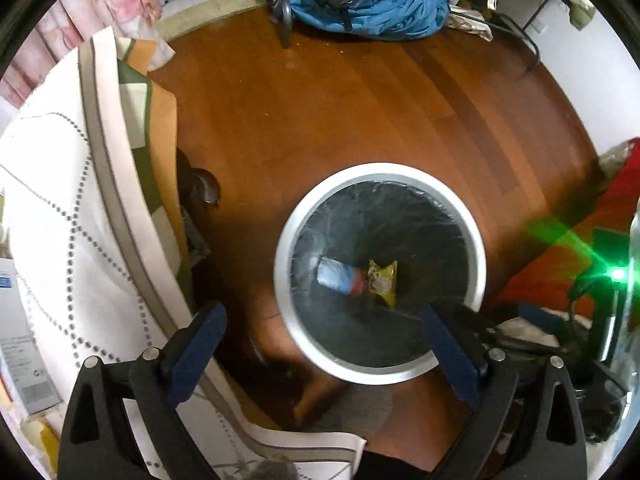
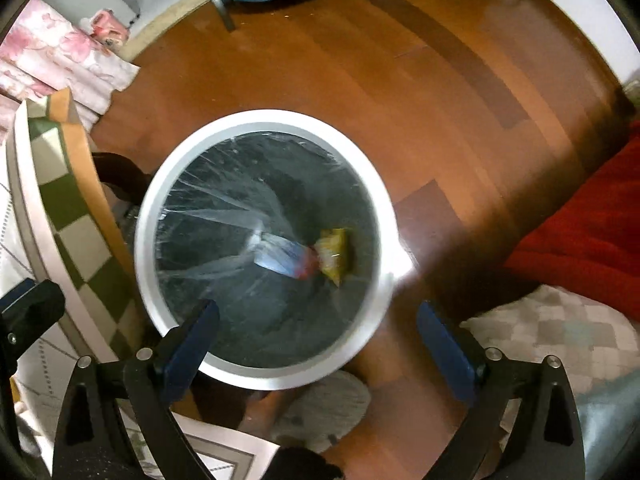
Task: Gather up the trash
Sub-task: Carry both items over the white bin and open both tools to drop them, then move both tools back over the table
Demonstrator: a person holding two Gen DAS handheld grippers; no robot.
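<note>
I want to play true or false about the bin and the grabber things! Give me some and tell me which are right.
1. The trash bin is round with a white rim. True.
2. The bin has nothing inside. False: a blue and red wrapper and a yellow wrapper lie at the bottom.
3. The left gripper is open and holds nothing. True.
4. The right gripper is squeezing a wrapper. False: its jaws stand wide apart and hold nothing.
5. The bin stands on a wooden floor. True.
6. The bin has a black liner bag in it. True.
</note>
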